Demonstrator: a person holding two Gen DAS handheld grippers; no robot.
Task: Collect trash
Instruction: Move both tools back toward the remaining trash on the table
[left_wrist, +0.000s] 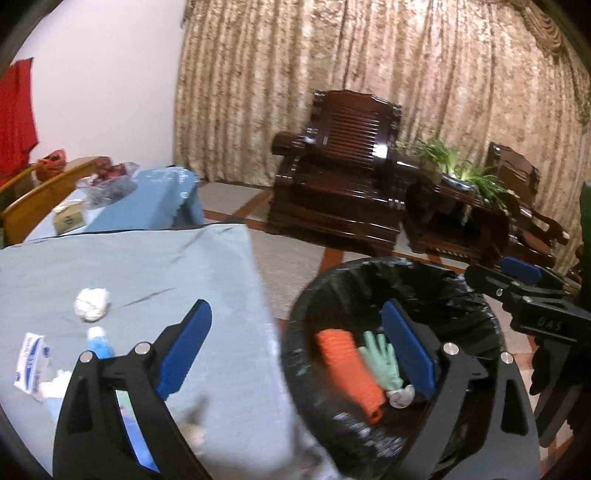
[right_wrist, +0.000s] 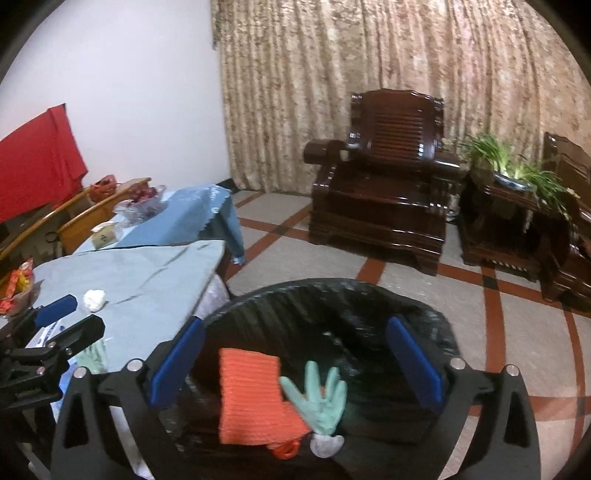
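- Two hand-held grippers in play, and both look empty: my left hand-held gripper (left_wrist: 295, 350) has its fingers spread wide, straddling the tabletop edge and the bin, pinching nothing.
- My right hand-held gripper (right_wrist: 295, 363) is spread as well, right over the bin (right_wrist: 421, 306) at lower centre of its view, nothing between the pads.
- Down in the black liner I see an orange mesh piece (right_wrist: 251, 398), a green glove (right_wrist: 317, 398) and a small pale scrap (right_wrist: 327, 445), so I judge a drop is just done.
- Trash left on the tabletop (left_wrist: 147, 266): a crumpled white paper ball (left_wrist: 91, 304) at left of the left view, a blue-capped bottle (left_wrist: 99, 341) just below it, a white-and-blue packet (left_wrist: 31, 360) at the lower left edge.
- Another green glove (right_wrist: 94, 356) seems to lie near the tabletop edge in the right view, partly hidden.
- Next, I reckon, swing left back over the cloth, fingers wide, and close on the paper ball; it looks soft, so a gentle squeeze should do.
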